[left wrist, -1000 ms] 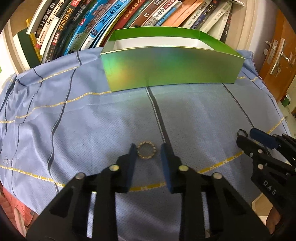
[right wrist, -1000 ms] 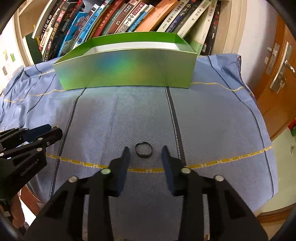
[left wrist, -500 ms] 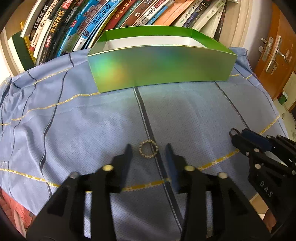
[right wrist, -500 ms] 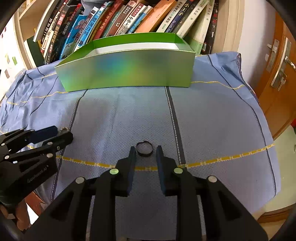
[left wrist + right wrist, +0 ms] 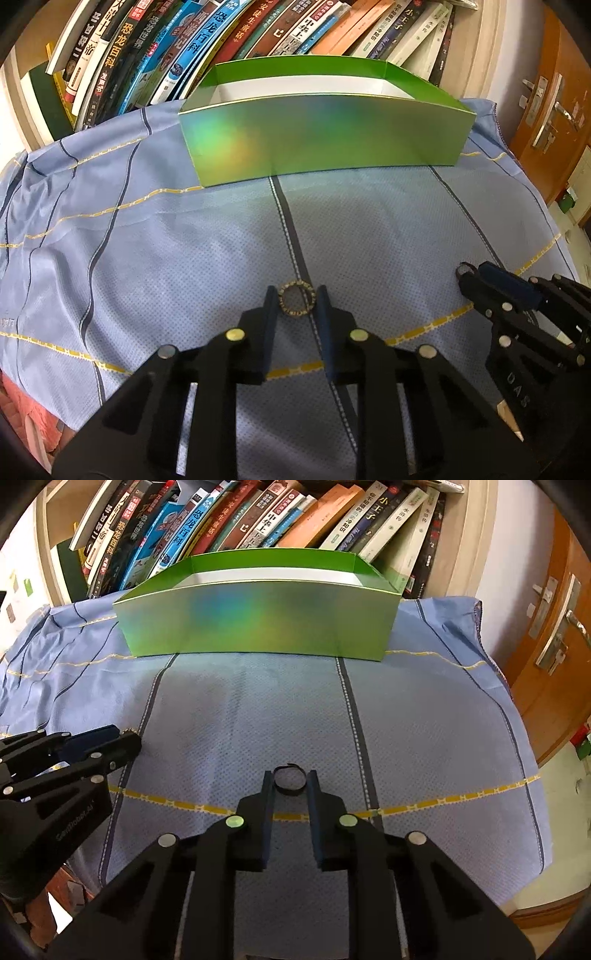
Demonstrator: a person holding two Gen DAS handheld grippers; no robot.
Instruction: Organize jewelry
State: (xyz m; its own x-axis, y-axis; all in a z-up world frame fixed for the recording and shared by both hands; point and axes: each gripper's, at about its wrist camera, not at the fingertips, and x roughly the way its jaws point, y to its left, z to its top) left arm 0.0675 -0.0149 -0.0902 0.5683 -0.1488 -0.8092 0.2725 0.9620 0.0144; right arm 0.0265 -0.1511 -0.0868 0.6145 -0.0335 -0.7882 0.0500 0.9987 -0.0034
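Note:
A gold beaded ring (image 5: 297, 299) lies on the blue cloth (image 5: 184, 258) between the tips of my left gripper (image 5: 296, 295). Its jaws are closing and both pads touch the ring's sides. A thin black ring (image 5: 290, 781) lies between the tips of my right gripper (image 5: 290, 777), whose jaws are also closing, with the pads against the ring. Each gripper shows in the other's view: the right gripper (image 5: 476, 273) at the right edge, the left gripper (image 5: 127, 736) at the left edge. A shiny green open box (image 5: 325, 140) stands behind on the cloth.
A row of leaning books (image 5: 258, 517) fills the shelf behind the green box (image 5: 258, 624). A wooden door with a metal handle (image 5: 554, 635) is at the right. The cloth (image 5: 424, 720) drops off at the near and right table edges.
The left jaws widened around the gold ring, then narrowed until they touch it. The right jaws narrowed steadily onto the black ring. Neither ring has left the cloth.

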